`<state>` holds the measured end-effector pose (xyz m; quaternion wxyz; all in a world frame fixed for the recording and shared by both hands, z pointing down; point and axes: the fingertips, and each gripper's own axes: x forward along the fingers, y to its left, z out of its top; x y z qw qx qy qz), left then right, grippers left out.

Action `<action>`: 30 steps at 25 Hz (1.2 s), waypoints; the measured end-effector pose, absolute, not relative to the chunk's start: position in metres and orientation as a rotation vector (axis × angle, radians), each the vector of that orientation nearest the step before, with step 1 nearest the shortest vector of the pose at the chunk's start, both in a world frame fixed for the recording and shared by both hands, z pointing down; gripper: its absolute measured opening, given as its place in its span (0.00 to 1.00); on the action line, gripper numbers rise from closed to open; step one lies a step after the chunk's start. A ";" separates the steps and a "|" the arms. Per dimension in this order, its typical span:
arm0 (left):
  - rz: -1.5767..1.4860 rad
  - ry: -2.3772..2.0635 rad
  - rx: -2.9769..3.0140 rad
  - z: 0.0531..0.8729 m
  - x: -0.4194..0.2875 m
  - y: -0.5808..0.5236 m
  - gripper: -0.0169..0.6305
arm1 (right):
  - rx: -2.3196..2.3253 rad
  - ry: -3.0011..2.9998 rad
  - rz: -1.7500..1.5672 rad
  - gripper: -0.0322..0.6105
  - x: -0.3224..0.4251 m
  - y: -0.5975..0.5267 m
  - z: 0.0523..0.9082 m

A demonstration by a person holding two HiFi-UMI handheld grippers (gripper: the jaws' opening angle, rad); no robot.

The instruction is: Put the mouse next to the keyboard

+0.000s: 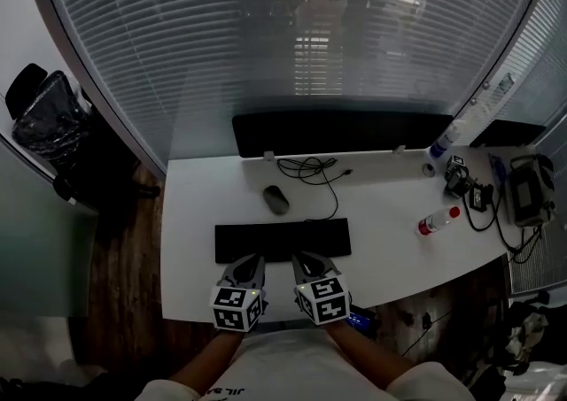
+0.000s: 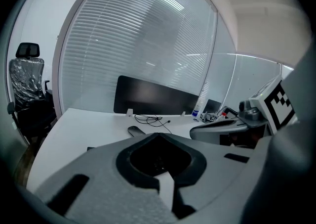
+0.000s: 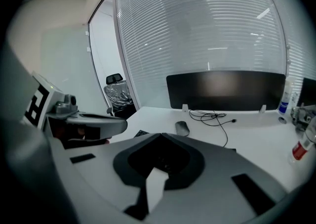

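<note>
A dark grey mouse lies on the white desk, a little beyond the black keyboard and towards its left half. The mouse also shows in the left gripper view and in the right gripper view. Both grippers hover side by side at the desk's near edge, just in front of the keyboard. My left gripper is shut with nothing in it. My right gripper is shut and empty too. Their jaws hide most of the keyboard in both gripper views.
A wide black screen stands at the desk's back edge, with a coiled black cable before it. To the right are a red-capped bottle, a spray bottle and dark devices. A wrapped office chair stands at left.
</note>
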<state>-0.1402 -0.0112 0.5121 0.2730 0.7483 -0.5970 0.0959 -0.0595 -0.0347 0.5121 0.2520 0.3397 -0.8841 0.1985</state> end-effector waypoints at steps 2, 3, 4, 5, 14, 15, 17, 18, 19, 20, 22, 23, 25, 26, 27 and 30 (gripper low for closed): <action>0.258 -1.608 2.002 0.516 -0.144 -0.018 0.03 | 0.926 -2.404 0.527 0.06 -0.061 -0.045 0.514; 0.260 -1.611 1.996 0.518 -0.147 -0.021 0.03 | 0.930 -2.402 0.522 0.06 -0.062 -0.051 0.516; 0.261 -1.615 1.989 0.521 -0.149 -0.026 0.03 | 0.936 -2.398 0.518 0.06 -0.062 -0.057 0.518; 0.261 -1.621 1.982 0.524 -0.152 -0.030 0.03 | 0.941 -2.393 0.516 0.06 -0.063 -0.063 0.521; 0.265 -1.651 1.951 0.548 -0.170 -0.078 0.03 | 0.932 -2.354 0.494 0.06 -0.077 -0.110 0.551; 0.266 -1.650 1.949 0.552 -0.171 -0.082 0.03 | 0.929 -2.355 0.494 0.06 -0.079 -0.115 0.554; 0.270 -1.647 1.945 0.559 -0.174 -0.089 0.03 | 0.921 -2.356 0.501 0.06 -0.084 -0.124 0.562; 0.272 -1.645 1.943 0.562 -0.176 -0.092 0.03 | 0.916 -2.356 0.506 0.06 -0.087 -0.128 0.566; 0.274 -1.643 1.940 0.565 -0.178 -0.095 0.03 | 0.909 -2.354 0.510 0.06 -0.090 -0.133 0.570; 0.276 -1.641 1.937 0.568 -0.180 -0.099 0.03 | 0.902 -2.351 0.510 0.06 -0.093 -0.138 0.574; 0.276 -1.640 1.930 0.573 -0.183 -0.106 0.03 | 0.892 -2.343 0.499 0.06 -0.100 -0.149 0.582; 0.274 -1.640 1.927 0.576 -0.184 -0.110 0.03 | 0.890 -2.337 0.489 0.06 -0.103 -0.154 0.586; 0.272 -1.637 1.922 0.580 -0.186 -0.115 0.03 | 0.888 -2.321 0.464 0.12 -0.109 -0.166 0.597; 0.272 -1.635 1.920 0.583 -0.186 -0.117 0.03 | 0.884 -2.313 0.452 0.19 -0.112 -0.171 0.602; 0.273 -1.633 1.919 0.586 -0.187 -0.119 0.03 | 0.878 -2.306 0.445 0.22 -0.115 -0.175 0.607; 0.279 -1.626 1.909 0.594 -0.189 -0.122 0.03 | 0.834 -2.279 0.446 0.33 -0.127 -0.182 0.622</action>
